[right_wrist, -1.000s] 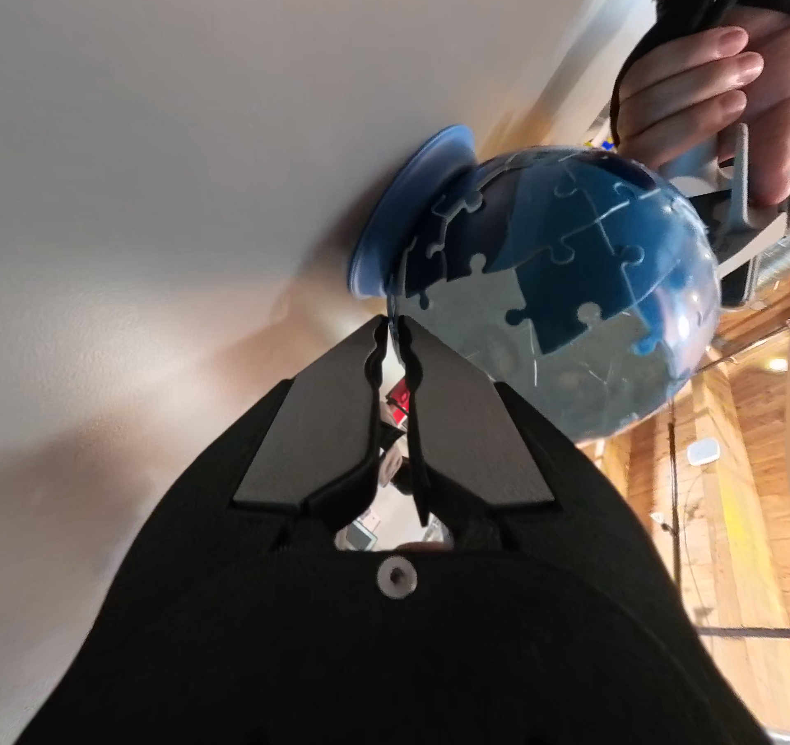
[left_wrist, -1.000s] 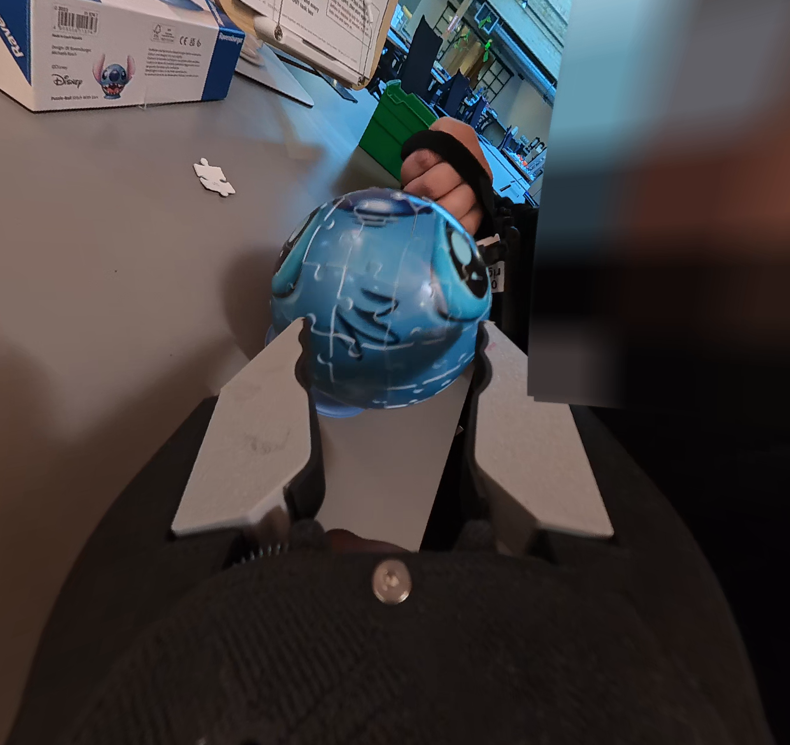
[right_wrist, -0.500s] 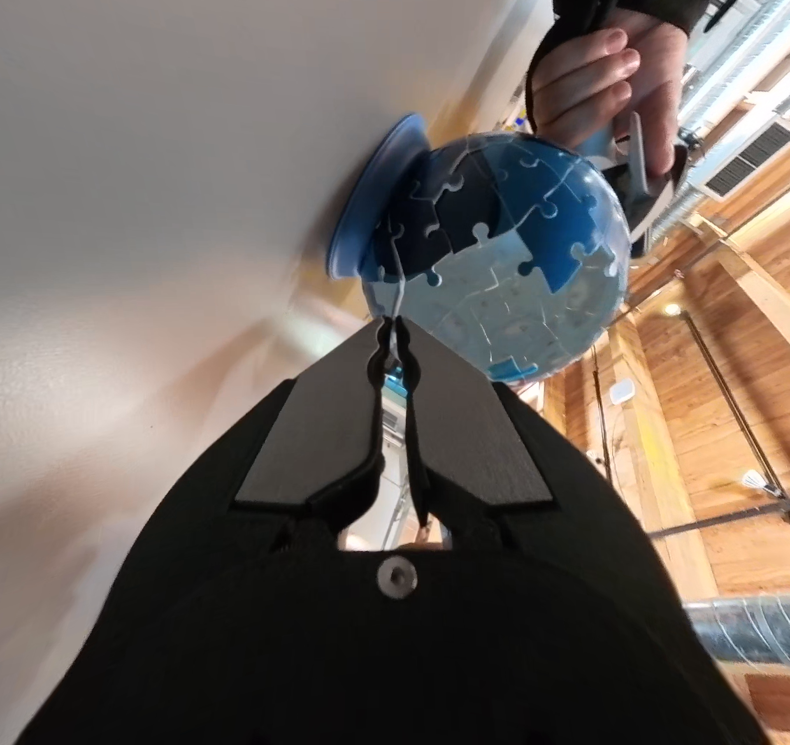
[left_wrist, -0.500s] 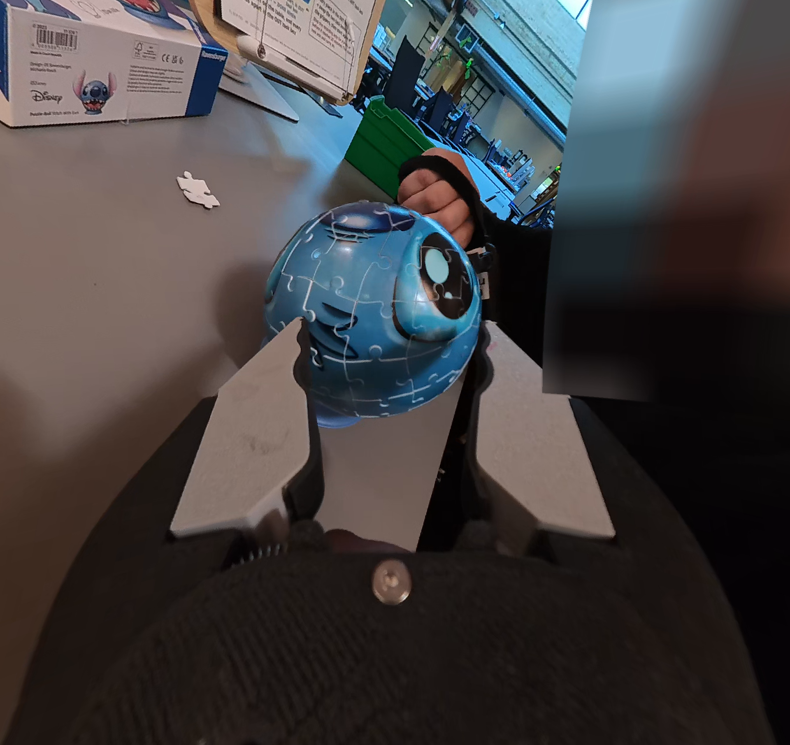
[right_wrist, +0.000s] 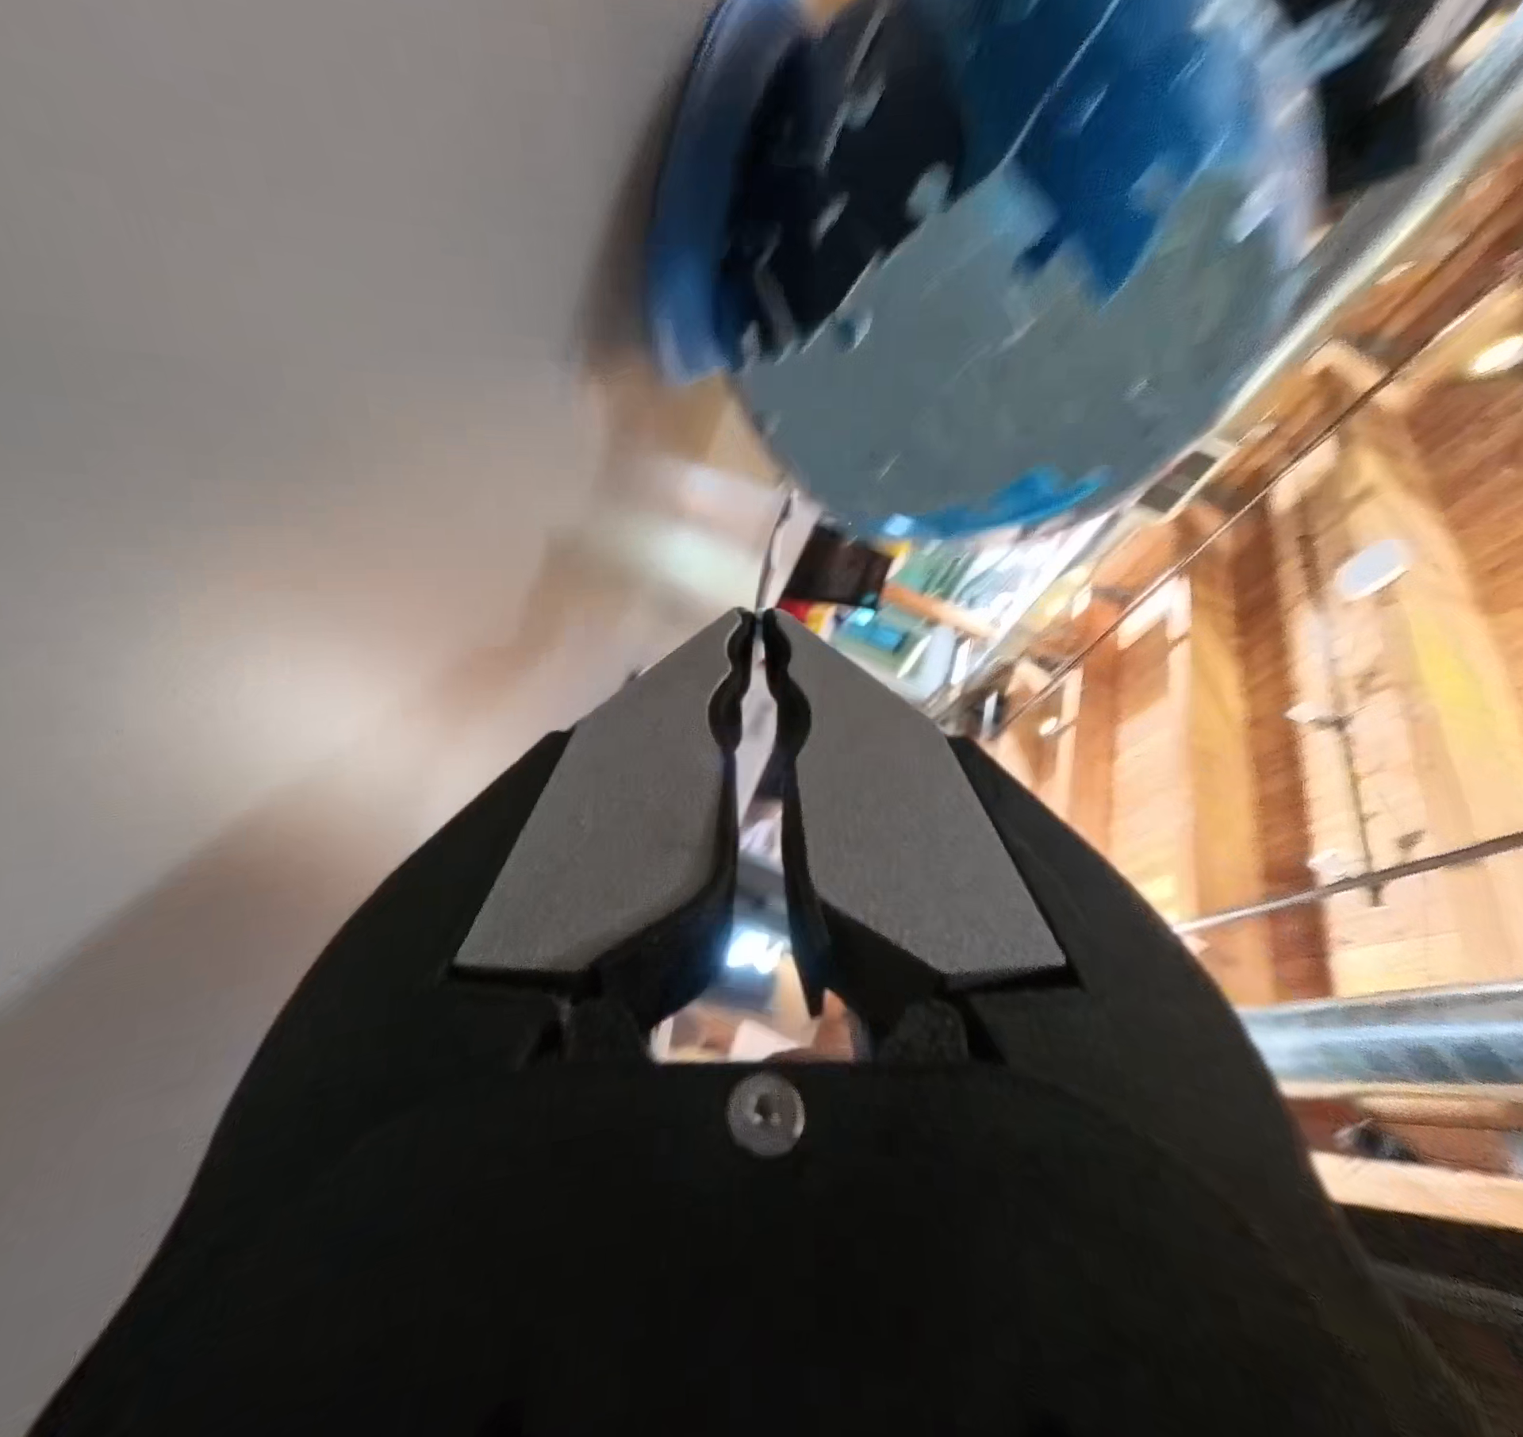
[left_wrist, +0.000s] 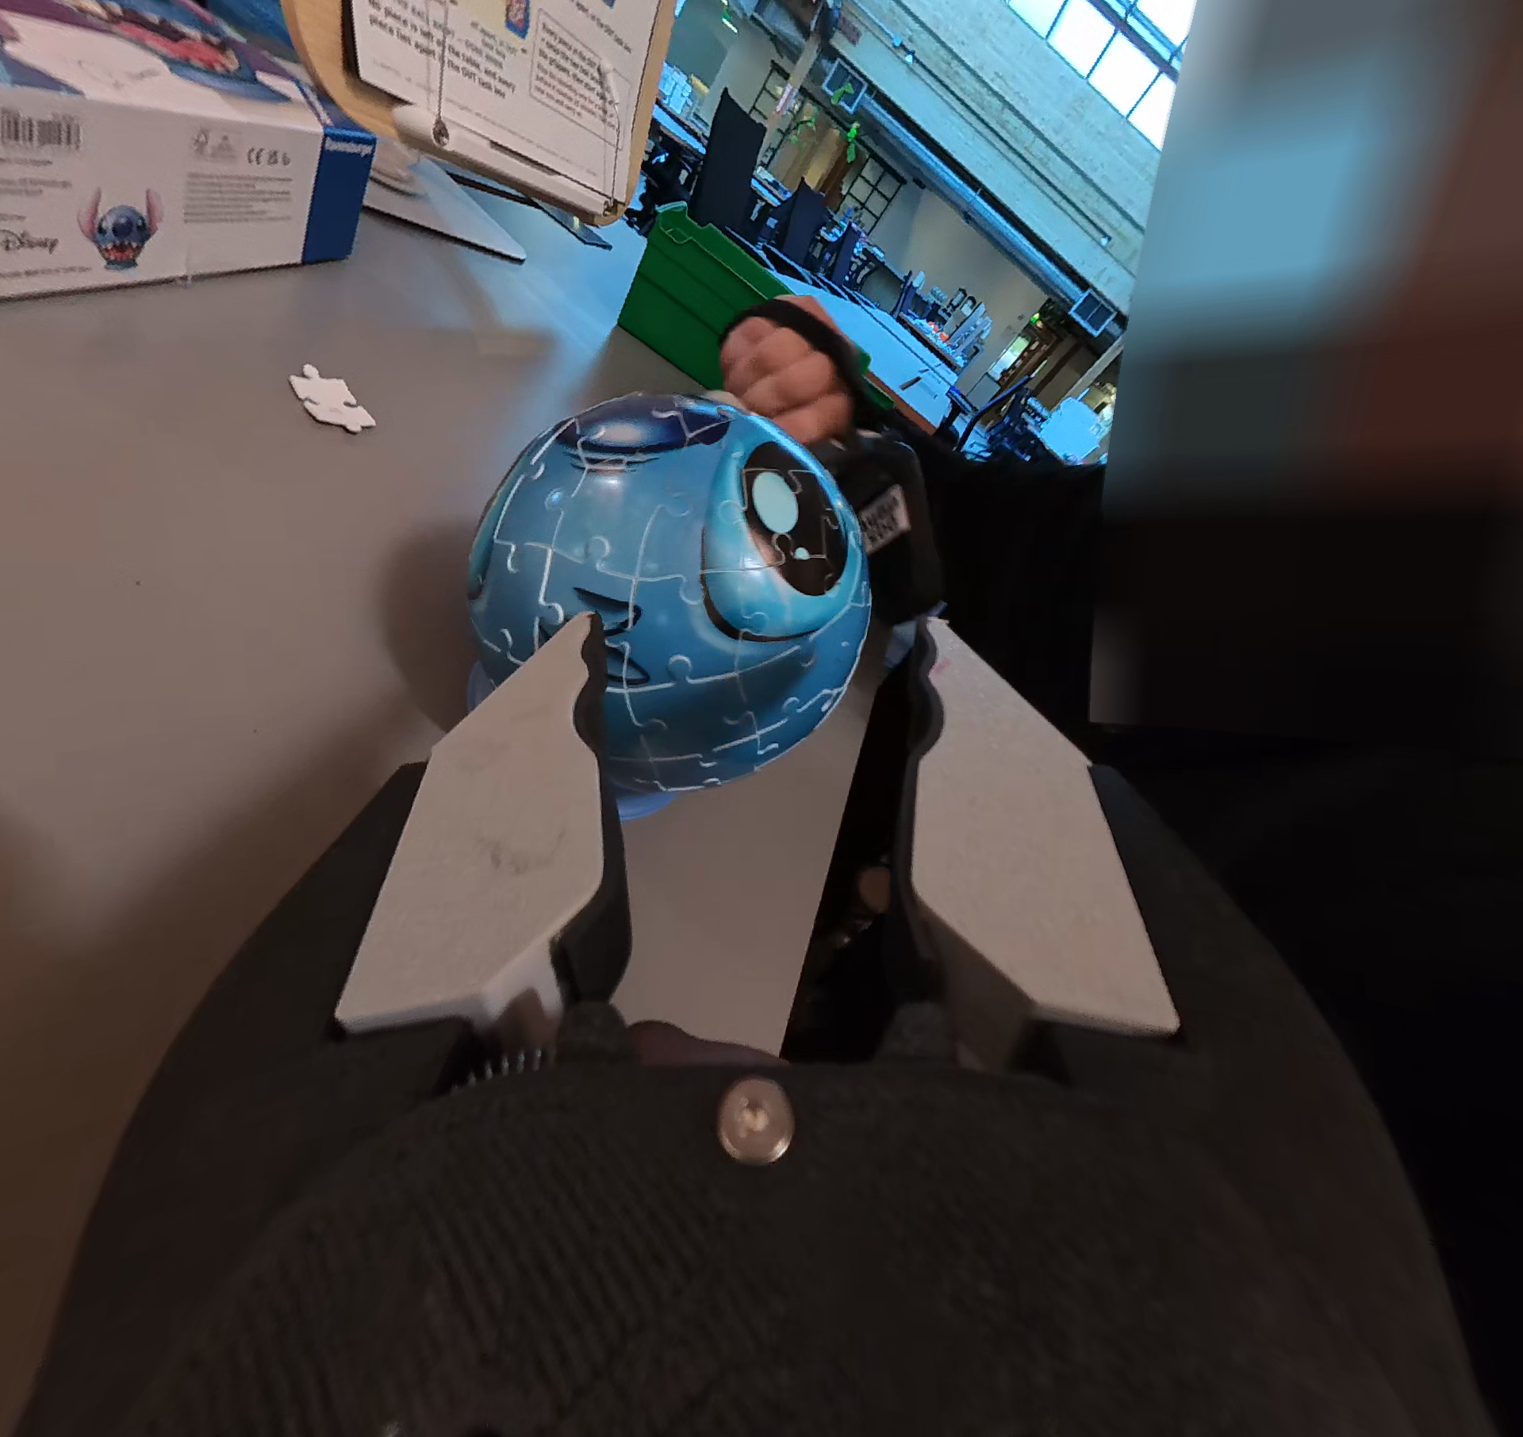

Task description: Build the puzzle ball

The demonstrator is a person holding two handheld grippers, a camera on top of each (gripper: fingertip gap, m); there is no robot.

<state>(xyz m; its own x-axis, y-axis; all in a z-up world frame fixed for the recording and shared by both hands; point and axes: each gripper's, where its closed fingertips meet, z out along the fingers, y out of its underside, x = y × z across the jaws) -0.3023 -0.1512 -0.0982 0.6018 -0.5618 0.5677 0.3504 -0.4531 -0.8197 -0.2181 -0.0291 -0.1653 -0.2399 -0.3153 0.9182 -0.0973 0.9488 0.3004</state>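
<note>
On my left wrist view, starting at the far left, I see one puzzle box (left_wrist: 156,185), white and blue, lying on the grey table (left_wrist: 165,573). Just right of it stands one wooden stand (left_wrist: 494,54) with a printed sheet clipped to it. In front of the box, one loose white puzzle piece (left_wrist: 331,398) lies flat on the table, well apart from everything else.

Moving to the middle, I count one puzzle ball (left_wrist: 672,598), blue with a large dark eye facing up and to the right. It sits on a blue base ring (left_wrist: 639,808) that rests on the table. My left gripper (left_wrist: 754,643) reaches forward and slightly down toward it, its two grey fingers spread apart. The left fingertip overlaps the ball's lower left side; the right one stands off its right side with a gap showing, so I read this claw as released, not clamping the ball.

Behind the ball, one hand (left_wrist: 783,375) with a black strap around it grips the handle of my other tool. To the right of that a blurred patch covers the picture.

On my right wrist view, heavily smeared by motion, the table fills the left side and the ball (right_wrist: 1030,243) on its ring (right_wrist: 700,185) sits at upper centre. My right gripper (right_wrist: 754,618) points up toward it but stands clear of it, its fingers clenched tip to tip. A thin pale sliver (right_wrist: 770,552) sticks out from the tips; I cannot tell what it is.
</note>
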